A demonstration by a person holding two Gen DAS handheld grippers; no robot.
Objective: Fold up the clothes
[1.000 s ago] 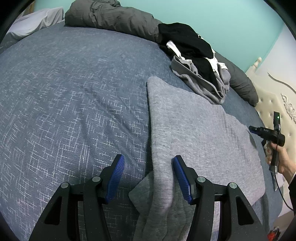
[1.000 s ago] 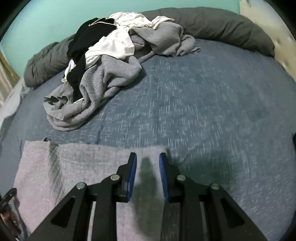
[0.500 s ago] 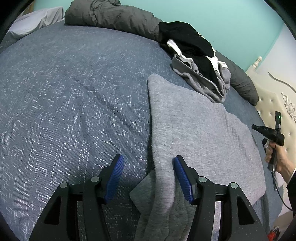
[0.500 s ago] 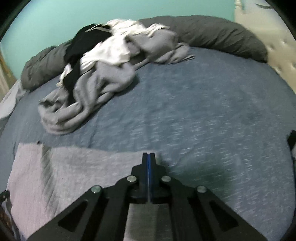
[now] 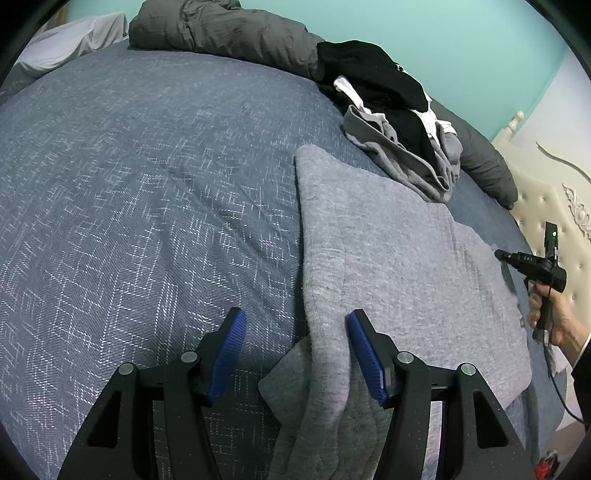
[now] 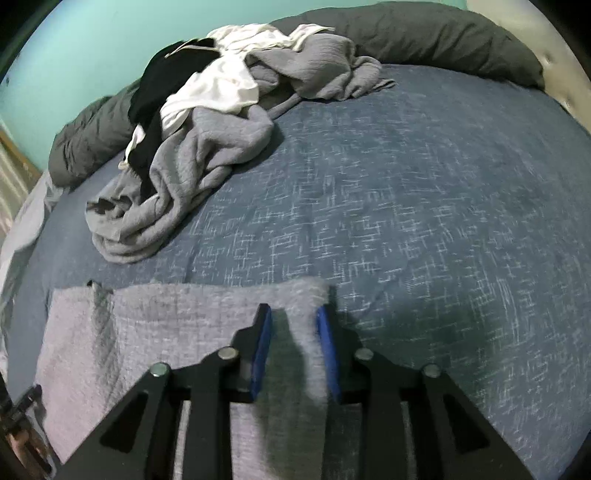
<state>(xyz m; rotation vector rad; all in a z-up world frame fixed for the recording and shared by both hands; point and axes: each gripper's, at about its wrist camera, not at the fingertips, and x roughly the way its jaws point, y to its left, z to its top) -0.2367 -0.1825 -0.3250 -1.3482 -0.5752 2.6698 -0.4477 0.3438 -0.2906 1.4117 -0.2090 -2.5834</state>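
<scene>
A light grey garment (image 5: 399, 258) lies flat on the blue bed cover (image 5: 129, 184), folded into a long rectangle. My left gripper (image 5: 295, 325) is open over its near left edge, and that folded edge runs between the blue pads without being pinched. In the right wrist view the same garment (image 6: 166, 325) shows its far right corner between the pads of my right gripper (image 6: 293, 314). Those jaws are opening and stand apart, not pressing the cloth. The left wrist view shows the right gripper (image 5: 498, 254) at the garment's far edge, held by a hand (image 5: 554, 317).
A heap of grey, black and white clothes (image 6: 207, 122) lies behind the garment, also seen as the clothes heap (image 5: 399, 122). A dark grey duvet roll (image 5: 229, 29) lines the turquoise wall. A cream tufted headboard (image 5: 546, 206) stands at the right. Bare blue cover (image 6: 443, 221) spreads to the right.
The right gripper's jaws closed fully half a second ago and now stand apart again over the garment's corner. The left gripper and the garment have not moved.
</scene>
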